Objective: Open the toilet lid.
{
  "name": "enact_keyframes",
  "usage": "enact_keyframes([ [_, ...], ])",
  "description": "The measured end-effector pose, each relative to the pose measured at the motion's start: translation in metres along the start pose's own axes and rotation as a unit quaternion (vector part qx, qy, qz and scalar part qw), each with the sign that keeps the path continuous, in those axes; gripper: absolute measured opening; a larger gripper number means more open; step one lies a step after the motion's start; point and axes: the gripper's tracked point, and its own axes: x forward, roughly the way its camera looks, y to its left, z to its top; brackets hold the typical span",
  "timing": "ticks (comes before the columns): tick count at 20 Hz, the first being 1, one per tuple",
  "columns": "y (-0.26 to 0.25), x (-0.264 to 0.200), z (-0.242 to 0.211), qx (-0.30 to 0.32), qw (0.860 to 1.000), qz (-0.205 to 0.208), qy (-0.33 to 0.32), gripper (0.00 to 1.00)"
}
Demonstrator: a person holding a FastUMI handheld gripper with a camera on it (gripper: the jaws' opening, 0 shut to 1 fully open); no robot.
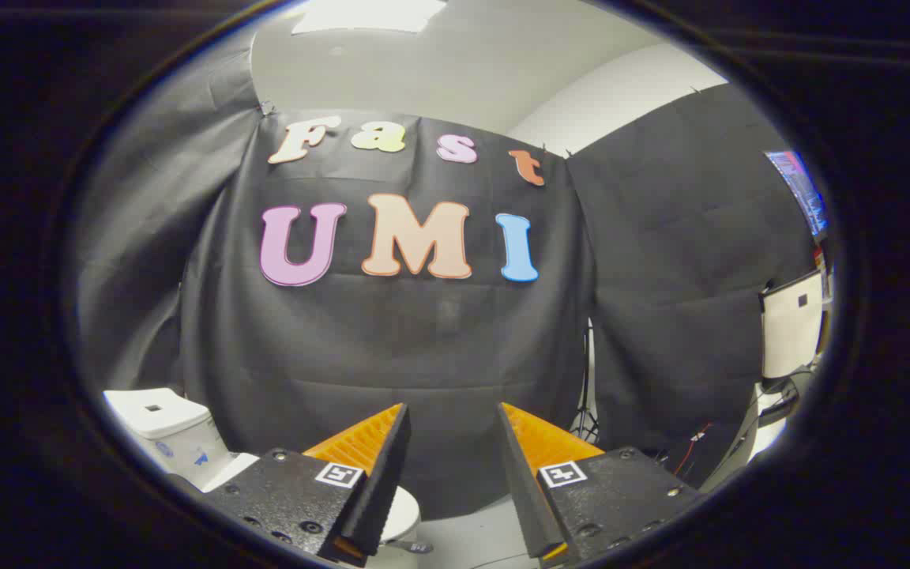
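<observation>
Currently the gripper [450, 431] stands wide open, holding nothing; the toilet [178, 442] sits low at near left, its lid [401, 514] partly behind the left finger, black cloth wall [423, 348] beyond.

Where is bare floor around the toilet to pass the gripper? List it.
Bare pale floor lies between the white ceramic toilet and the black cloth wall, just under the open gripper, whose fingers hold nothing. Crowded: cables and stands off beyond the fingers, below a white board.
</observation>
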Motion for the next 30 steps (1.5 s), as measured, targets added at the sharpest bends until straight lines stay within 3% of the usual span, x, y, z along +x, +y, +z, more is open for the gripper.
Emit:
enact_keyframes([
  [6,-0.008,0.006,-0.03,0.016,0.998,-0.012,0.065,0.67],
  [20,-0.037,0.002,-0.034,0.114,0.992,-0.039,0.045,0.69],
  [26,-0.039,0.026,-0.083,0.238,0.966,-0.035,0.091,0.68],
  [30,-0.025,0.049,-0.137,0.341,0.929,-0.024,0.142,0.68],
])
